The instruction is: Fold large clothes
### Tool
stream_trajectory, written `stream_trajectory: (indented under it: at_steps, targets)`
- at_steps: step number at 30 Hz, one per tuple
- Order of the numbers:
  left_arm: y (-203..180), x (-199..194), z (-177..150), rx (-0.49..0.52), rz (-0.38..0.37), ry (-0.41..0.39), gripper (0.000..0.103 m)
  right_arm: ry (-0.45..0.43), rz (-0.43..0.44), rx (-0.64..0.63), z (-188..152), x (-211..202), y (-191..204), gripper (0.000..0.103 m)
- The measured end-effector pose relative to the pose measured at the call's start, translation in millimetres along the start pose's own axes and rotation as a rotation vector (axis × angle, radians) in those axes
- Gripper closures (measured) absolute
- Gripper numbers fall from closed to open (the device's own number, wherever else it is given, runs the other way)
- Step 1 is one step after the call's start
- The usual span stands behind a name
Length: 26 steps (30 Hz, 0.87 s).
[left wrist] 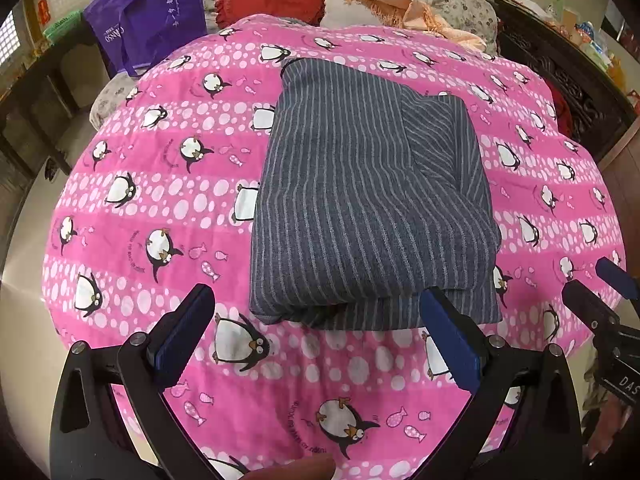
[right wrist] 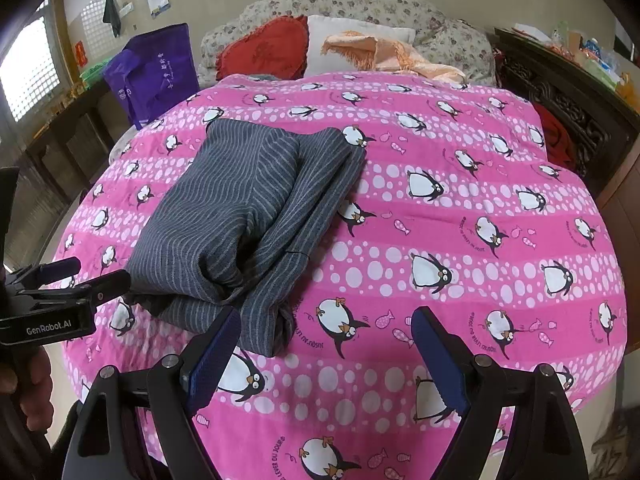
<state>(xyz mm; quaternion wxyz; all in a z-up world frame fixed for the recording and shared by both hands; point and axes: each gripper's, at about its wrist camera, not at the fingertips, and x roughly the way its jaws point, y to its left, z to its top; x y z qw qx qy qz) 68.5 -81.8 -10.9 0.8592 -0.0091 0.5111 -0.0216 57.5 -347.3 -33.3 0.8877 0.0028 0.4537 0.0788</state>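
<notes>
Left wrist view, left tool [left wrist: 316, 336] spread, hovering before folded striped garment [left wrist: 368, 196]; right tool [right wrist: 324, 354] spread, empty, alongside

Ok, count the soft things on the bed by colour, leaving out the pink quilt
Grey striped: 1, folded garment
Red: 1, cushion
White: 1, pillow
Peach: 1, fringed cloth
Total: 4
</notes>
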Motion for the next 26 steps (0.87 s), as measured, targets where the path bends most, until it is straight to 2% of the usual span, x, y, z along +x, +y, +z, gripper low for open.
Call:
stream_trajectory:
  at_steps: [19, 23, 26]
  targets:
    - [9.8, 6.7, -1.1, -0.017, -0.028, 0.009, 0.000, -0.005, 0.006, -0.001, 2.3, 0.1, 4.1, 0.018]
    - [12.4, 2.6, -2.8, -0.032, -0.067, -0.018, 0.000, -0.003, 0.005, -0.001, 1.9, -1.0, 4.5, 0.018]
    - [13.1, -0.6, -1.9, -0.035, -0.069, -0.032, 0.000, -0.005, 0.006, -0.001, 1.6, -1.3, 4.7, 0.018]
